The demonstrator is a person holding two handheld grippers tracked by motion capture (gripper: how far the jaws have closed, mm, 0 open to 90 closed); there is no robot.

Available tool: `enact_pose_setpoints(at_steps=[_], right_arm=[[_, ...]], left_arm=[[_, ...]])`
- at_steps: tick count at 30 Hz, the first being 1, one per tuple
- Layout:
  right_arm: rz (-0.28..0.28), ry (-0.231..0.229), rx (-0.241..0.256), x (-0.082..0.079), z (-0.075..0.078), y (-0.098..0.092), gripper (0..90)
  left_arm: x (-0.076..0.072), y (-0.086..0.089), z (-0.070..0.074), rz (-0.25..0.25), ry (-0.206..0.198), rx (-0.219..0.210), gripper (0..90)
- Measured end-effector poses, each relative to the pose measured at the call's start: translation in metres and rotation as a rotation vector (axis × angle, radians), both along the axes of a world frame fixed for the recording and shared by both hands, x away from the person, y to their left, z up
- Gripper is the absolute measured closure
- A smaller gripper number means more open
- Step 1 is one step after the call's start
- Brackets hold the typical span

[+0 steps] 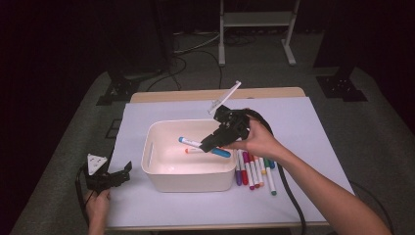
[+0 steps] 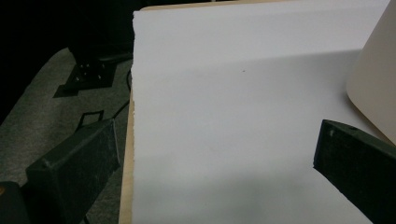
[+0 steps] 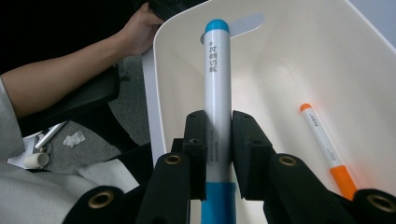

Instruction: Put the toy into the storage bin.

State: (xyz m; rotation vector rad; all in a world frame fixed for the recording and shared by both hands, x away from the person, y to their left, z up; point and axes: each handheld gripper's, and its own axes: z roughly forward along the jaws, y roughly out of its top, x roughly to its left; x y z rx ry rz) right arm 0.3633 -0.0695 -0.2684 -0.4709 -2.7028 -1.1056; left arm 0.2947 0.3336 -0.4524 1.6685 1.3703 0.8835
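A: Why is the right gripper [image 1: 218, 138] held out over the white bin [image 1: 151, 169]?
B: Its jaws are clamped on the blue marker [image 3: 217, 93], gripped mid-barrel and hanging above the bin's inside, likely so it falls cleanly beside the orange marker [image 3: 323, 145] already on the bottom.

A: And the left gripper [image 1: 115, 177]?
B: Jaws wide apart, holding nothing, parked at the table's near left edge, left of the bin.

A: Anything in the way?
B: Not much. A row of markers [image 1: 254, 171] lies on the white sheet [image 1: 303, 122] just right of the bin, and the bin's right wall stands between them and the inside.
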Motion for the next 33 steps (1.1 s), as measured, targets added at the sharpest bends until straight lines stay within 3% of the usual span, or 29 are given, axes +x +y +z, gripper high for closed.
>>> enact_pose_setpoints(at_steps=[11,33], right_arm=[[0.056,0.007,-0.015,0.001,-0.009,0.024,75.7],[0.131,0.064,-0.089,0.011,-0.048,0.062,75.6]], left_arm=[[0.0,-0.001,0.0,-0.008,0.0,0.005,0.0],[0.001,0.0,0.0,-0.009,0.0,0.001,0.0]])
